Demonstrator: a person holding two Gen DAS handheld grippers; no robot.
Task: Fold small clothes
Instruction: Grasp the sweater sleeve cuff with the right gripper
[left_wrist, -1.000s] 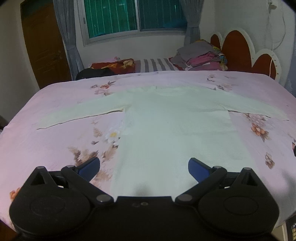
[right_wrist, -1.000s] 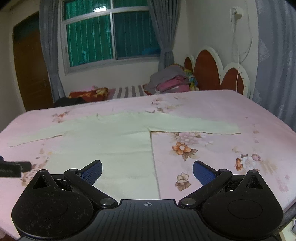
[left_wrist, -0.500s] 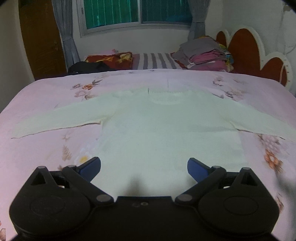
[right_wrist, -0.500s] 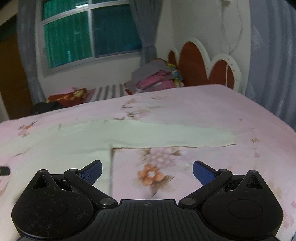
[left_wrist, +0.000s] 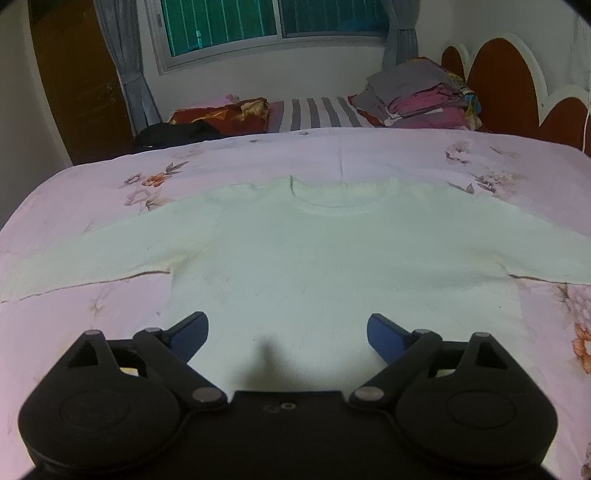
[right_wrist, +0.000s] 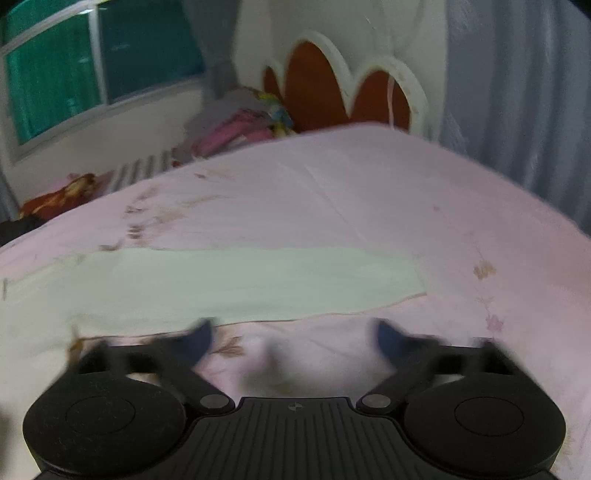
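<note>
A pale green long-sleeved sweater (left_wrist: 332, 258) lies flat on the pink floral bedsheet (left_wrist: 406, 155), neck toward the far side, both sleeves spread out. My left gripper (left_wrist: 287, 332) hovers over the lower middle of its body; its jaws are closing slowly and the blue pads press on nothing. In the blurred right wrist view the sweater's right sleeve (right_wrist: 258, 284) stretches across the sheet. My right gripper (right_wrist: 293, 341) hangs just in front of the sleeve's near edge; its jaws are closing, with only bare sheet between them.
A pile of folded clothes (left_wrist: 421, 96) and a striped pillow (left_wrist: 317, 114) lie at the far side of the bed. A red scalloped headboard (left_wrist: 509, 92) stands at the right. A dark garment (left_wrist: 177, 133) lies far left. A grey curtain (right_wrist: 517, 92) hangs at the right.
Both grippers moved forward and lower over the bed. The left one shifted from the sweater's hem toward mid-body. The right swung rightward to the sleeve, and its jaws have narrowed.
</note>
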